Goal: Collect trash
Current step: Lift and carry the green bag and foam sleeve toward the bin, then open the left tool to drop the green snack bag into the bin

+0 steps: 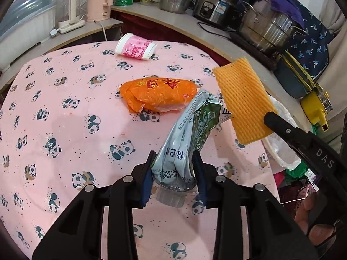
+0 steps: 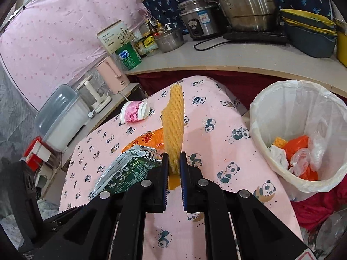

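Left wrist view: left gripper (image 1: 174,158) is clamped on a crushed grey-and-green drink carton (image 1: 186,134), pads pressing its neck just above the clear screw cap; the carton juts up and away over the worktop (image 1: 65,130), which is covered by a pink panda-print cloth. The right gripper (image 1: 269,117) enters from the right edge of this view, one black finger lying across a yellow foam fruit net (image 1: 243,99). Right wrist view: right gripper (image 2: 174,158) clenched on the yellow foam fruit net (image 2: 173,121), jaws nearly closed, net standing upright between the pads and clear of the cloth. On the worktop (image 2: 216,143) an orange snack wrapper (image 1: 158,95) lies flat near the middle; a pink-and-white paper cup (image 1: 135,47) lies on its side near the far edge. Just beside the worktop's right side stands a bin lined with a white plastic bag (image 2: 271,99); inside it are orange and clear plastic scraps, white paper, and what looks like another yellow foam piece, though that is partly hidden. The carton (image 2: 128,166) also shows at lower left in the right wrist view, touching nothing on the cloth.
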The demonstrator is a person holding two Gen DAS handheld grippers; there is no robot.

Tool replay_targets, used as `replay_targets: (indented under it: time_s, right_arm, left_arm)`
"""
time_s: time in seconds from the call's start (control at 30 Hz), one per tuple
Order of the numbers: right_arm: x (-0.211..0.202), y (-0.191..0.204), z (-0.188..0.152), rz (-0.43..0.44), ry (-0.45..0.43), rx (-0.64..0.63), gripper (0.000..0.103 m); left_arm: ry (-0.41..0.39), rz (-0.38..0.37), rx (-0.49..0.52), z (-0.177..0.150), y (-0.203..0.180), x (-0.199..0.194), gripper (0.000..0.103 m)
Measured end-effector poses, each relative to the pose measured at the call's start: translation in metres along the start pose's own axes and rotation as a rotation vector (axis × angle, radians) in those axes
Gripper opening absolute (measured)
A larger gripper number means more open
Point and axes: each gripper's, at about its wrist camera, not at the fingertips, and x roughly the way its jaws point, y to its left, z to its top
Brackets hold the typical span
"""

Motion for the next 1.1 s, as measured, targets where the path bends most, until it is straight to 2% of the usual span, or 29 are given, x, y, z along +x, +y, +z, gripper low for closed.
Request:
replay_targets:
  time_s: [0.57,1.1]
  right_arm:
    - [-0.058,-0.058,0.019,-0.051,-0.110,0.074,0.010]
    - [-0.102,-0.151,0.020,-0.150,-0.179,0.209,0.010]
  left_arm:
    - [-0.031,-0.021,0.100,0.013,-0.072,-0.006,0.032]
    - [-0.023,-0.079,0.237,0.028,-0.180,0.020,0.032]
